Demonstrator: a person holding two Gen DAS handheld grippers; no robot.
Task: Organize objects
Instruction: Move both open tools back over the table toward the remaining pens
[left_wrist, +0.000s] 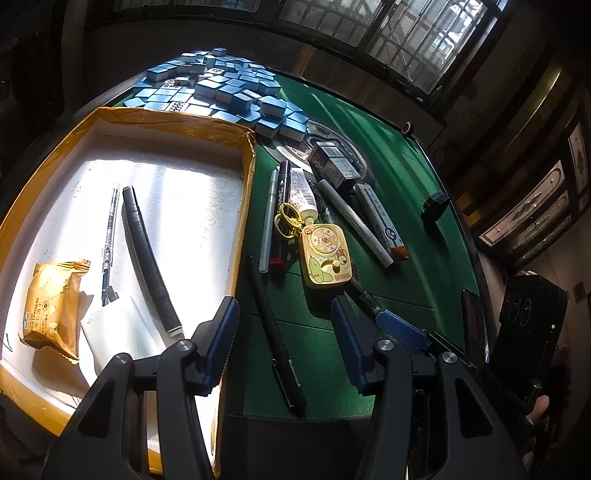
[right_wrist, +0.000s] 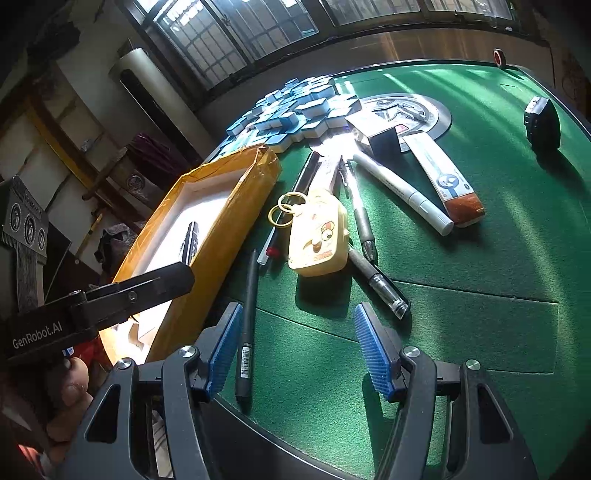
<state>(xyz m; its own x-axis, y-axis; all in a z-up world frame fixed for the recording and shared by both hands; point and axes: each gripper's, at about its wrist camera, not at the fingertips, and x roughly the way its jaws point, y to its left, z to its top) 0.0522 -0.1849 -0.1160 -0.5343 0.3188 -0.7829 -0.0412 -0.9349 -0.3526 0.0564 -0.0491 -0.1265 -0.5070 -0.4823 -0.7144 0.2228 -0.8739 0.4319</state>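
At the table's left edge sits the shallow cardboard box (left_wrist: 173, 122), already holding a cracker packet (left_wrist: 55, 299), a thin pen (left_wrist: 109, 240) and a thick black marker (left_wrist: 147, 258). Just beside the box's right wall, near the front edge, lies the black pen (left_wrist: 275, 332). The left gripper (left_wrist: 284, 336) hangs above it, jaws spread, holding nothing. Judged best: straddle the barrel mid-length, clear of the box wall, then pinch squarely. Further right, the right gripper (right_wrist: 297, 350) also stands spread and empty, near the yellow keychain (right_wrist: 317, 236).
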